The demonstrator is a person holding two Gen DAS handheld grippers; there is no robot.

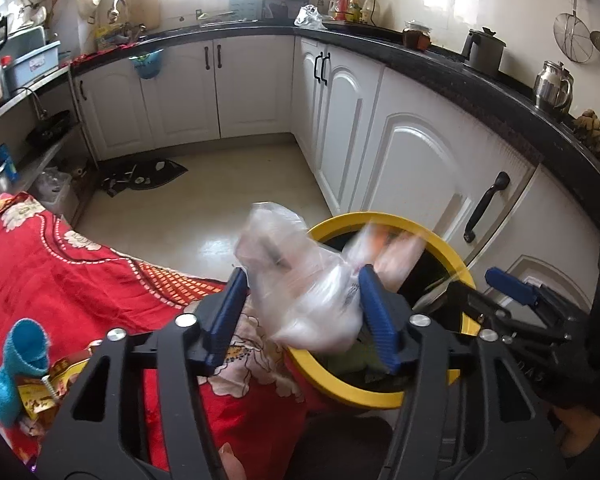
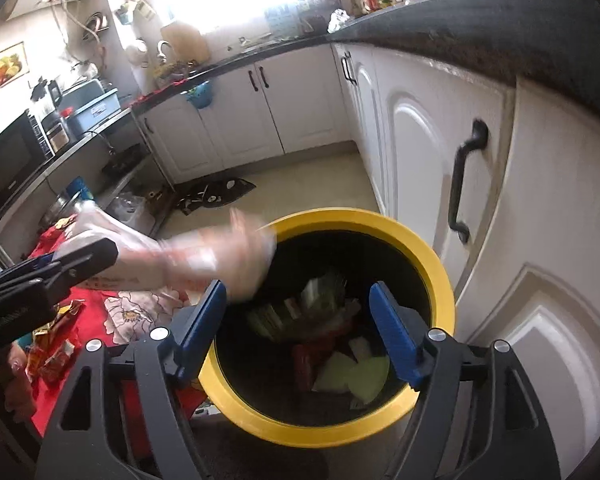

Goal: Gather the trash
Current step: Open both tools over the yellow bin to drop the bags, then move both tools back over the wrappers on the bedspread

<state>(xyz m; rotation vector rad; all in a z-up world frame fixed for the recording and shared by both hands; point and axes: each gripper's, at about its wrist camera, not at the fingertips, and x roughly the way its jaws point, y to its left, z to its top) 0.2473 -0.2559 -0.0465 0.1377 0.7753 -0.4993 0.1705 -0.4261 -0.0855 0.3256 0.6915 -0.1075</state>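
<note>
bins: one yellow-rimmed bin (image 2: 440, 276)
bags: one clear plastic bag (image 1: 300, 280), blurred
left gripper (image 1: 300, 312): released around bag
right gripper (image 2: 300, 332): released, empty

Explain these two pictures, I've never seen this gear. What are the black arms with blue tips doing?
A person holds tongs in each hand, each carrying a camera looking along its blue pads. One picture is from the left tongs, one from the right tongs. A blurred clear plastic bag sits between the open left pads, above a yellow-rimmed bin holding trash. The right tongs are open, empty. Beside the bin lies a red flowered cloth with snack wrappers.
</note>
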